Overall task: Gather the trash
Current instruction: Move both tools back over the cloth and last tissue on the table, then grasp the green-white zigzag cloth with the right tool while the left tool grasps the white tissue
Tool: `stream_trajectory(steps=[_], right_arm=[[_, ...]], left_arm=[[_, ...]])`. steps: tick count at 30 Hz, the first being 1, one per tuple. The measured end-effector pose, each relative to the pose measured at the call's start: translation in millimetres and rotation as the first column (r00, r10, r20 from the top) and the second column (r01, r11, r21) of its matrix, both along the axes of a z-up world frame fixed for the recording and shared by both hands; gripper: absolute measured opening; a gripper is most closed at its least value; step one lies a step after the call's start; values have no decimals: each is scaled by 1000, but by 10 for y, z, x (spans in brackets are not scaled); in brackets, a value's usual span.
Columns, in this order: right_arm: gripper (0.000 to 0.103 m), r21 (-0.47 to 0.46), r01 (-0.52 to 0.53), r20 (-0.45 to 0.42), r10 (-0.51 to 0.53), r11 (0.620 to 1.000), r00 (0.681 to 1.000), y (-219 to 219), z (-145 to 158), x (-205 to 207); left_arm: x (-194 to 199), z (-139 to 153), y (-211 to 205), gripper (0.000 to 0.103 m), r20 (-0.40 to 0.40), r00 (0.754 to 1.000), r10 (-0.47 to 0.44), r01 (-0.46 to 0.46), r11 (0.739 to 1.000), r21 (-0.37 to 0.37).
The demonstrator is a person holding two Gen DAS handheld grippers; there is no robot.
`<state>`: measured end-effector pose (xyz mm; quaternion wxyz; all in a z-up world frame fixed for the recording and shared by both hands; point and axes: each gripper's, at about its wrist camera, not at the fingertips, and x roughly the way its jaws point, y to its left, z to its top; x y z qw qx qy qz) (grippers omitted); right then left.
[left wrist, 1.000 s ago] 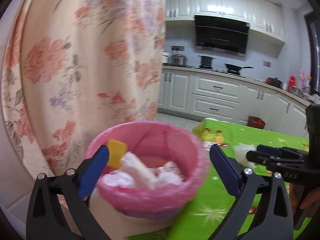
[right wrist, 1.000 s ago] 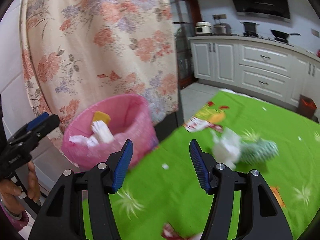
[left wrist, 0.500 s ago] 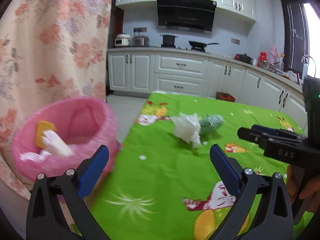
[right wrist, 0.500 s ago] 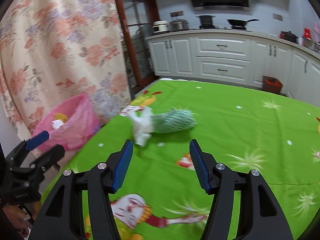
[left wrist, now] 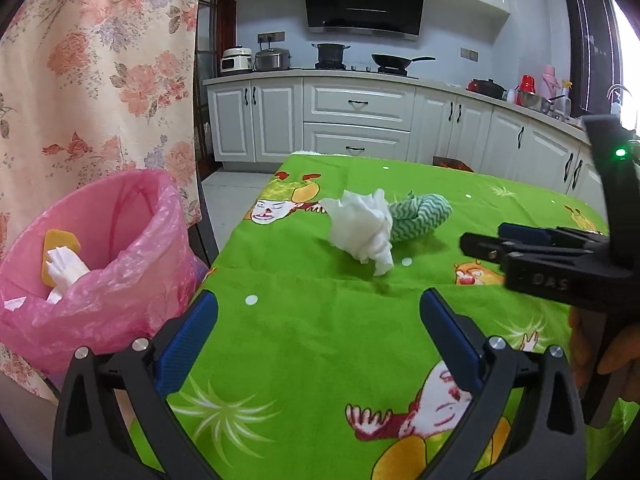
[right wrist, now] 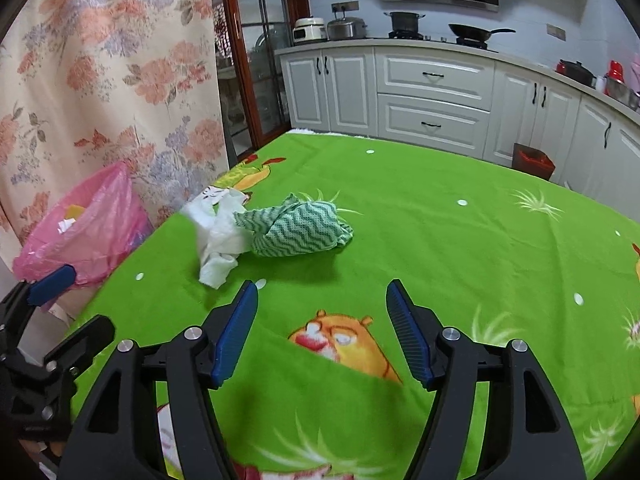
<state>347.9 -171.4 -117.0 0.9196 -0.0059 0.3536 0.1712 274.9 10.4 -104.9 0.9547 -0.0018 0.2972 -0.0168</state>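
Note:
A crumpled white tissue (left wrist: 362,229) (right wrist: 218,232) lies on the green tablecloth (left wrist: 320,320), touching a green zigzag cloth (left wrist: 420,218) (right wrist: 302,230). Beyond the table's left edge stands a bin with a pink bag (left wrist: 92,264) (right wrist: 86,228) that holds white tissues and a yellow piece (left wrist: 60,246). My left gripper (left wrist: 318,304) is open and empty over the cloth, short of the tissue. My right gripper (right wrist: 322,292) is also short of the green cloth, its jaws opening with nothing between them. It shows side-on at the right of the left wrist view.
A floral curtain (left wrist: 100,72) hangs behind the bin. White kitchen cabinets (left wrist: 356,120) and a stove with pots line the far wall. A small red bin (right wrist: 534,160) sits on the floor past the table. A hand (left wrist: 616,356) holds the right gripper.
Both grippers swung right from the pink bin to the table; the tissue and green cloth now lie ahead of them. The right jaws stand wider apart.

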Motion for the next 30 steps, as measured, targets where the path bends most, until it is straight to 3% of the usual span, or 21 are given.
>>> stream_trajectory(steps=[6,18,19,22,23,30], right_arm=[[74,-16,-19,-22,18,1000,1000,145,-36,249],[76,-44,-66,-43,64,997,997,387,-55,685],[74,-44,-67,-48,65,997,997,388,-61,700],[45,-33,-64,-47,62,997,997,353,-56,679],[41,-35,-61,-44,59,998,997,343,-49,669],[37,-6,23,-5,-23,1000,1000,-38,8,382]], left_arm=[[97,7,44,98,1,1000,12,-12,1000,-7],[149,-15,186,98,-23,999,33,-33,999,-31],[165,-16,186,98,-26,999,30,-30,999,-30],[235,-23,167,98,-35,999,22,-23,999,-27],[270,-25,154,98,-38,999,19,-20,999,-29],[494,-36,-42,98,-45,999,-11,9,1000,-28]])
